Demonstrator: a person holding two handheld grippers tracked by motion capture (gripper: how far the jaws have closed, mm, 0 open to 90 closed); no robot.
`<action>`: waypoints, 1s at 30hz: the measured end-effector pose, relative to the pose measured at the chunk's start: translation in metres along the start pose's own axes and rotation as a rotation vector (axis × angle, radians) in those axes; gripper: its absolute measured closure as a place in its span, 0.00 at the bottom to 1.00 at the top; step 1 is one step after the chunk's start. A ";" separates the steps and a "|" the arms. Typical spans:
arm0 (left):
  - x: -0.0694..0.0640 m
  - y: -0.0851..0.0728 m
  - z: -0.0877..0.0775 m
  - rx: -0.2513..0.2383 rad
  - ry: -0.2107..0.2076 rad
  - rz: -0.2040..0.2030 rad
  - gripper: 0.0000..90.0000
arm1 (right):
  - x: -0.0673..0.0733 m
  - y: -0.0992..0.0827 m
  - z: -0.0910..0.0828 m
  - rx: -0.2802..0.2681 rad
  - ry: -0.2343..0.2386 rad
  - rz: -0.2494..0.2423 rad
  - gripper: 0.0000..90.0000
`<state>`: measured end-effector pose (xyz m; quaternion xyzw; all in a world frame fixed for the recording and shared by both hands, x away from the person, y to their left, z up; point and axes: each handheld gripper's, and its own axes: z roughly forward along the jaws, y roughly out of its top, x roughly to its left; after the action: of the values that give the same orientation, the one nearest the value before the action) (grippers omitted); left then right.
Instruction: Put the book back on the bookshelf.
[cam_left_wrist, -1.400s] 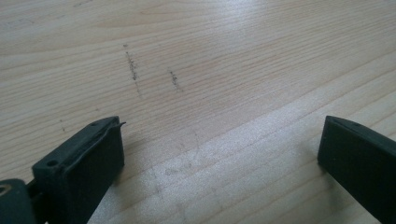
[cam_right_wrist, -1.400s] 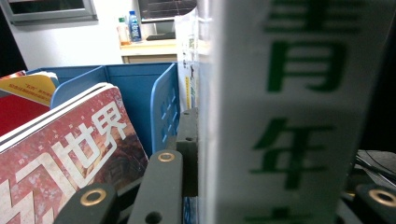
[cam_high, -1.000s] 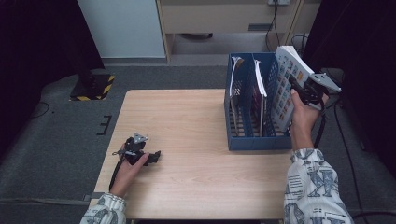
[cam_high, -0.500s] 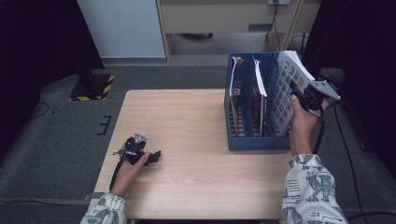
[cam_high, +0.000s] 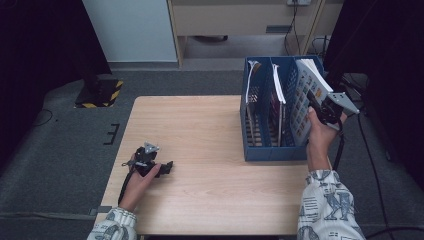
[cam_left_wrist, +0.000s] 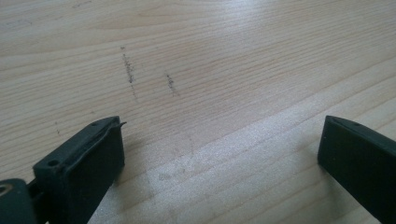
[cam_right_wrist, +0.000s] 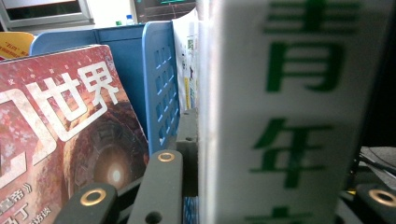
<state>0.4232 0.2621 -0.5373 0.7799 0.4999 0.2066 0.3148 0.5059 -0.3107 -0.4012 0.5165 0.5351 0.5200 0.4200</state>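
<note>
Three slots in the blue file rack (cam_high: 272, 150), which stands at the table's (cam_high: 200, 120) right edge, open tops up, so books drop in on edge. Left slot holds a thin white-edged book (cam_high: 252, 67); middle slot a red-covered magazine (cam_right_wrist: 65, 135), upright, cover reading 世界 in large white characters, smaller print below too blurred to read.

Thick book (cam_high: 306, 95) sits part-way into the right slot, tilted, top sticking well above the rack wall. Judged: being fed down into that slot. Its white spine (cam_right_wrist: 280, 112) fills the right gripper view; green characters 青年 readable, more below cut off.

Right gripper (cam_high: 320, 107) clamps the book across its thickness, jaws narrow on it, near the upper edge, likely for steering.

Left gripper (cam_high: 167, 167) lies idle on the table, jaws wide, nothing between; bare wood under them.
</note>
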 end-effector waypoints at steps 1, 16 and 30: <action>0.000 0.000 0.000 0.000 0.000 0.000 0.00 | -0.001 -0.001 0.000 -0.001 0.002 -0.001 0.82; -0.002 0.001 0.001 -0.002 -0.002 0.001 0.00 | 0.000 -0.009 0.004 -0.001 -0.018 -0.031 0.82; -0.002 0.001 0.001 -0.002 -0.002 0.002 0.00 | 0.005 -0.002 0.004 -0.036 -0.012 -0.049 0.82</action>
<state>0.4242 0.2599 -0.5374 0.7803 0.4988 0.2064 0.3159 0.5091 -0.3051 -0.4036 0.4988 0.5357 0.5159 0.4451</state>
